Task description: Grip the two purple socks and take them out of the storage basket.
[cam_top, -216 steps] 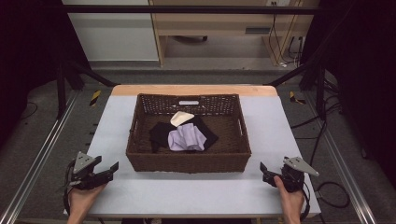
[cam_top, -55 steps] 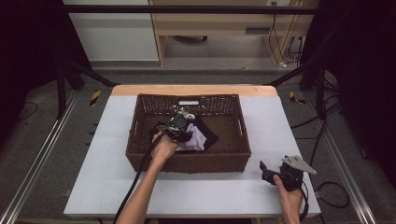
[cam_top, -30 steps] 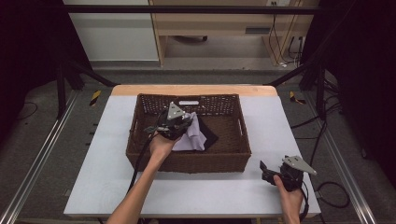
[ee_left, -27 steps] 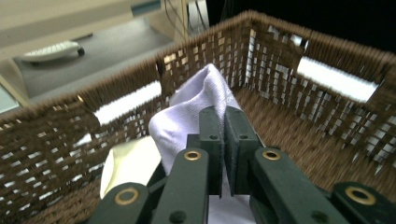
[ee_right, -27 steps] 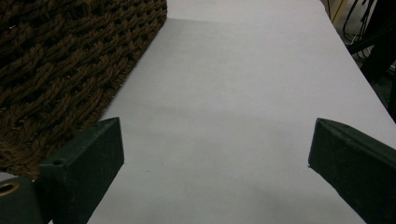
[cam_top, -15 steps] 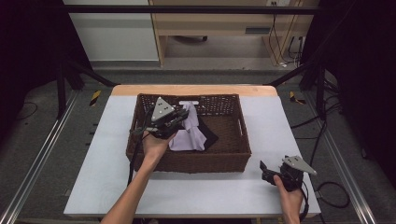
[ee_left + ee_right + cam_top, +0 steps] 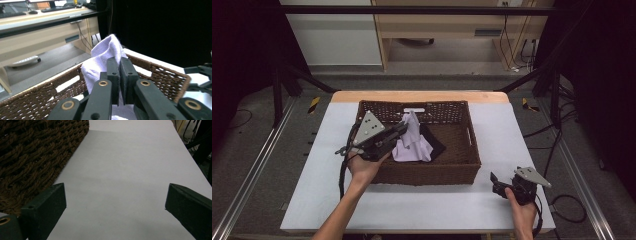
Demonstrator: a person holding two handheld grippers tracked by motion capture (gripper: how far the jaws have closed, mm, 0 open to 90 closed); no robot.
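The lavender cloth (image 7: 413,140) is pinched tight by the left gripper (image 7: 401,129) and held up over the wicker basket (image 7: 432,172) — its lower end draped inside. The right gripper (image 7: 495,183) is parked on the white surface (image 7: 422,205), fingers spread wide — nothing held.

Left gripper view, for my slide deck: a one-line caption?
Left gripper shut on pale lilac cloth, lifted above brown wicker basket.

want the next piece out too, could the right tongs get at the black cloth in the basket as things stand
Probably yes. The right tongs rest open on the table by the basket, the black cloth lies uncovered on that side, and the lavender cloth hangs from the left tongs.
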